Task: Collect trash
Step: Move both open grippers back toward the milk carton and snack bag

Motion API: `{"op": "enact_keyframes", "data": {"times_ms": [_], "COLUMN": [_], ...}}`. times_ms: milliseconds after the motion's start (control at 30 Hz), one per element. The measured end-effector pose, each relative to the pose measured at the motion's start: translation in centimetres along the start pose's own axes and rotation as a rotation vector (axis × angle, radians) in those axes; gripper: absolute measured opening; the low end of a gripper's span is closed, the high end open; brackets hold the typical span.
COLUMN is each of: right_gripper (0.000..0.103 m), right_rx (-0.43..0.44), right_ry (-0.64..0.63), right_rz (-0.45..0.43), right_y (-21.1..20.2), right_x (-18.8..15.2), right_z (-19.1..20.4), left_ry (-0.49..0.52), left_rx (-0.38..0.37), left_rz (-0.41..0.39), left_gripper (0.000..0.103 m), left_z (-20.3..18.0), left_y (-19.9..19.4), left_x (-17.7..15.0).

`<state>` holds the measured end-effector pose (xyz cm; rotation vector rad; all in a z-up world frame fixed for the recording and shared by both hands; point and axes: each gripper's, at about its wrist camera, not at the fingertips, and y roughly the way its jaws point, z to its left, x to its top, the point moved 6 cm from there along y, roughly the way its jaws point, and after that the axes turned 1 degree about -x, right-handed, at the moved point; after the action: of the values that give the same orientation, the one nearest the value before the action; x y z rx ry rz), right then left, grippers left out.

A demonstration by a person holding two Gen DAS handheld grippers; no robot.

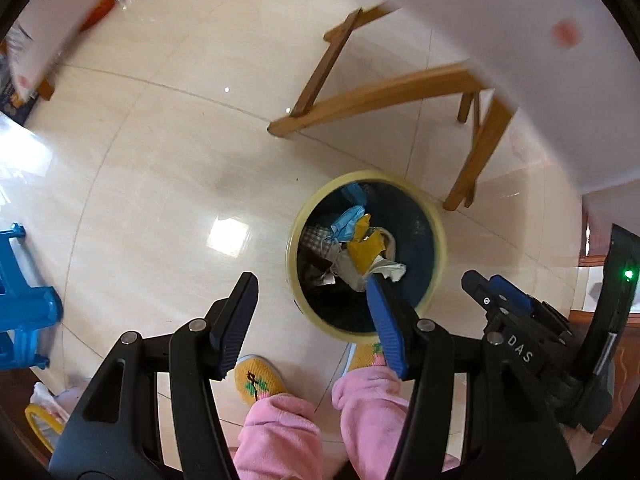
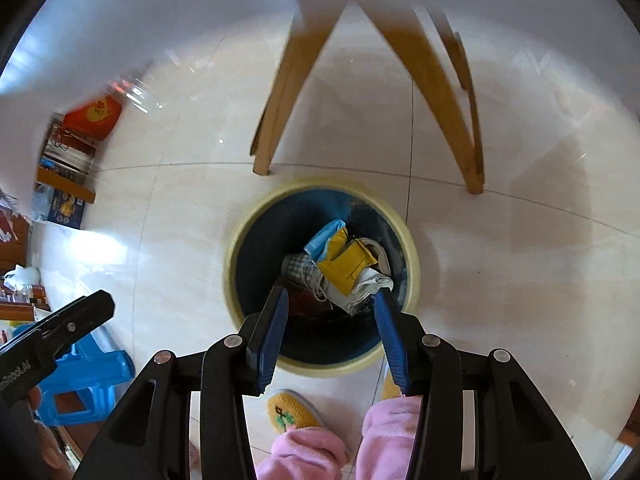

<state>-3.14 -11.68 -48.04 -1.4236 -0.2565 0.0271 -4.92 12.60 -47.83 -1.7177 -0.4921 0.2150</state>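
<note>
A round trash bin (image 1: 439, 240) (image 2: 414, 268) with a pale yellow rim and dark blue inside stands on the tiled floor. Inside lies trash: a blue face mask (image 1: 347, 222) (image 2: 323, 240), a yellow packet (image 1: 366, 254) (image 2: 349, 266) and crumpled white paper (image 1: 390, 269) (image 2: 370, 282). My left gripper (image 1: 314, 286) hovers open above the bin's left side, nothing between its fingers. My right gripper (image 2: 330, 300) hangs open straight over the bin, also empty. The right gripper's body (image 1: 516, 320) shows at the right of the left wrist view.
Wooden table legs (image 1: 384, 94) (image 2: 280, 92) stand just beyond the bin under a white tabletop (image 1: 540, 40). A blue plastic stool (image 1: 20, 300) (image 2: 92, 372) is at the left. The person's pink trouser legs (image 1: 316, 420) and yellow slippers (image 1: 258, 378) are below. Boxes (image 2: 72, 152) sit far left.
</note>
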Motion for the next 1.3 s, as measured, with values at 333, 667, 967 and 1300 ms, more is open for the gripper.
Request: {"op": "enact_keyframes", "data": {"times_ms": [333,667,967,1300], "right_gripper": [0.046,0.048,0.049,0.049], "right_rx": [0.010,0.008,-0.013,-0.020], "right_ry": [0.008,-0.014,-0.038,0.073], "right_rz": [-0.067,-0.157,-0.309,-0.493], "right_y": [-14.2,-28.7,-39.8,-47.9], "right_x": [0.6,0.5,2.1,3.7], "right_z": [1.5,2.7,3.3,0.5], "left_ry": [0.109,0.250,0.385,0.494], "left_rx": [-0.041,-0.065,-0.060,-0.034], "left_rz": [-0.106,-0.232,-0.314,-0.457], "left_gripper": [0.054,0.055,0.055,0.055], "left_z": [-4.1,-7.4,-11.1,-14.2], "left_y": [-14.9,-28.0,-36.5,-43.8], "left_x": [1.5,2.7,2.2,4.4]}}
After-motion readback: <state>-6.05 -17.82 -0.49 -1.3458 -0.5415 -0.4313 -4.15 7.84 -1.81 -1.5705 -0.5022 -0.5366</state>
